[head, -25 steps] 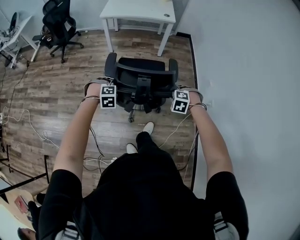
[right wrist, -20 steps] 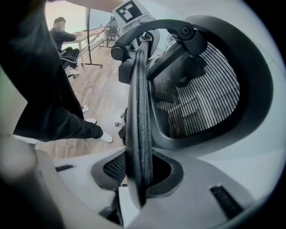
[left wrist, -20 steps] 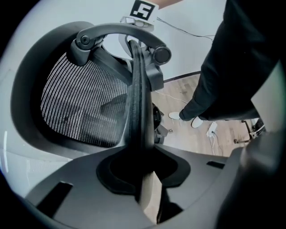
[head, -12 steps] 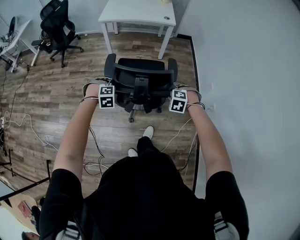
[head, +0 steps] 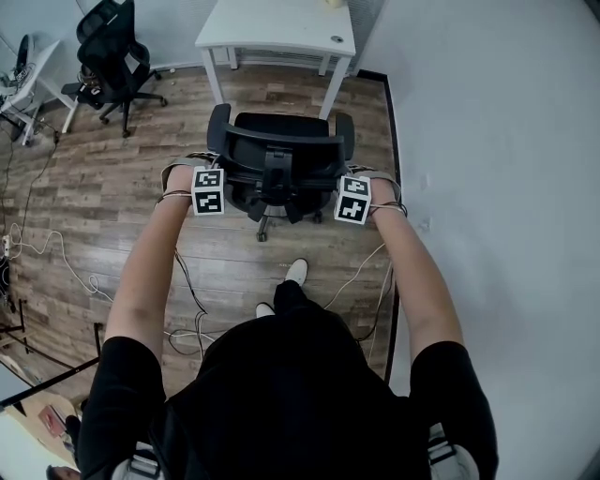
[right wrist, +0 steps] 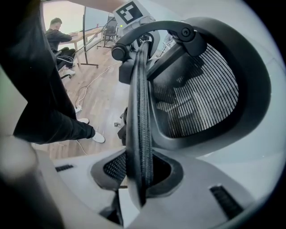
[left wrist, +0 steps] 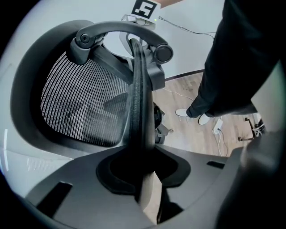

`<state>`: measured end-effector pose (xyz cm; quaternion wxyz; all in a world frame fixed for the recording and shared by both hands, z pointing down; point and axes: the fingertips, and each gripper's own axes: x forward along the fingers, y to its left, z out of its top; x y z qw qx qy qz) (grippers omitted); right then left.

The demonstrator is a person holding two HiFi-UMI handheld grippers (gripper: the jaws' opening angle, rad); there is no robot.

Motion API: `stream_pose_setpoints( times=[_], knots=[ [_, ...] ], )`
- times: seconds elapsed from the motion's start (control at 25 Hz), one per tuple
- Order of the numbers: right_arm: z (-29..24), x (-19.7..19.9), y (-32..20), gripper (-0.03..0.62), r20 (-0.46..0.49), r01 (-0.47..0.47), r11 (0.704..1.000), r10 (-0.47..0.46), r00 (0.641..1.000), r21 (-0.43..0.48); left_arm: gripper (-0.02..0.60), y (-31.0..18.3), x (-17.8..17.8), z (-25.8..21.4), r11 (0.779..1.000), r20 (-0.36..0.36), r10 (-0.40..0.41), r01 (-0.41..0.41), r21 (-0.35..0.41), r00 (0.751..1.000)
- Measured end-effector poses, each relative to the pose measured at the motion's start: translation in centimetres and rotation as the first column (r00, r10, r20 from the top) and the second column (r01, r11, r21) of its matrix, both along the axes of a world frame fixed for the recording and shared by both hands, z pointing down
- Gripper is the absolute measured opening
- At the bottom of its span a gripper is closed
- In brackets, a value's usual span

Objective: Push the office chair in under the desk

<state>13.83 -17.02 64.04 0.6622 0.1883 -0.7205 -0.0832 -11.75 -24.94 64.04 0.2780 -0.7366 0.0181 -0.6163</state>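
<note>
**Chair gripped by both sides, short of the tabletop**

The chair (head: 281,155) stands near the tabletop (head: 277,23), its seat facing the gap between the legs, and no part of it is under yet. Its backrest (left wrist: 138,103) is on the side away from the tabletop. The left tool (left wrist: 142,167) is clamped on the backrest's left rim and the right tool (right wrist: 139,172) on its right rim, each with the rim pinched between narrow-set jaws.

The chair should roll readily on its base (head: 263,230) over the wood floor (head: 112,187), but it will probably swivel if one side is pushed harder. The mesh panel looks soft and would give, whereas the rim looks stiff, so the rim is the right place to hold. A level, even push from both tools suits it, and the backrest may tilt before the chair moves.

The wall (head: 487,141) runs close along the tabletop's right. A second chair (head: 112,47) sits to its left. Cables (head: 187,309) lie on the floor well back from it.
</note>
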Motion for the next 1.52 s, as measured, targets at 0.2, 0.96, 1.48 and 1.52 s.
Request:
stream_pose_setpoints(
  times=[0.2, 0.96, 1.48, 1.52],
  knots=[
    [-0.4, 0.4, -2.9, 0.097, 0.000, 0.007, 1.000, -0.007, 1.000, 0.004, 0.092, -2.8, 0.3, -0.3, 1.000, 0.005, -0.009, 0.009, 0.000, 1.000],
    [0.0, 2.0, -11.4, 0.097, 0.017, 0.035, 0.999, -0.035, 0.999, 0.008, 0.092, -10.9, 1.8, 0.2, 0.999, 0.017, -0.033, 0.033, 0.012, 0.999],
    [-0.2, 2.2, -17.2, 0.097, 0.008, 0.024, 1.000, -0.024, 1.000, 0.013, 0.092, -16.8, 2.1, -0.2, 0.999, -0.006, -0.012, 0.012, 0.034, 1.000],
    [-0.2, 2.2, -17.7, 0.097, 0.008, 0.022, 1.000, -0.022, 1.000, 0.011, 0.091, -17.3, 2.1, -0.2, 0.999, -0.012, -0.007, 0.007, 0.039, 1.000]
  ],
)
